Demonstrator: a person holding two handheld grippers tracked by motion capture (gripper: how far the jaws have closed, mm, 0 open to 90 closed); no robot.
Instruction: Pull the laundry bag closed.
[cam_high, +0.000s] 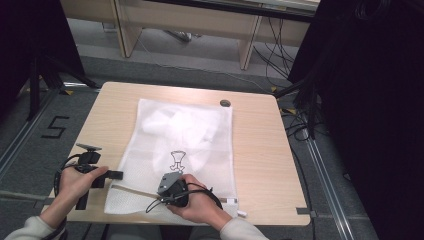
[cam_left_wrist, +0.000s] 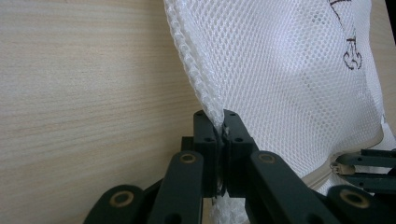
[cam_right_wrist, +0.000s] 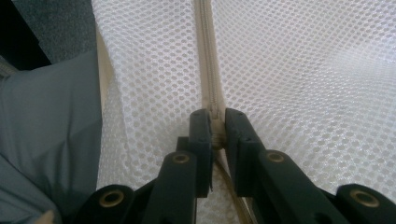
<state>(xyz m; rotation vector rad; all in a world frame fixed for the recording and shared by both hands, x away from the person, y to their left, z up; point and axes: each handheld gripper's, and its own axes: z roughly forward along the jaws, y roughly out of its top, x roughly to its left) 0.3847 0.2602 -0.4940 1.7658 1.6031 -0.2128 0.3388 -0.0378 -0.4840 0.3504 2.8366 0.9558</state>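
A pale wood-grain table (cam_high: 260, 150) with rounded corners stands on a grey floor (cam_high: 165, 70). Beyond the table run light wooden furniture legs (cam_high: 247, 47) and loose black cables (cam_high: 300, 125); dark curtains (cam_high: 370, 100) hang on both sides, and a black "5" (cam_high: 54, 127) is marked on the floor off the left gripper's outer side.

On the table lies one white mesh laundry bag (cam_high: 185, 145) with a small black print, white cloth bunched inside it. One small dark round disc (cam_high: 225, 103) sits on the wood beyond the bag's far corner, well apart from both tongs.

There are two tongs. The left gripper (cam_left_wrist: 222, 122) is clamped on the bag's ribbed side edge. The right gripper (cam_right_wrist: 215, 122), just beside it along the near end, is pinched on the bag's single beige zipper (cam_right_wrist: 208, 56).
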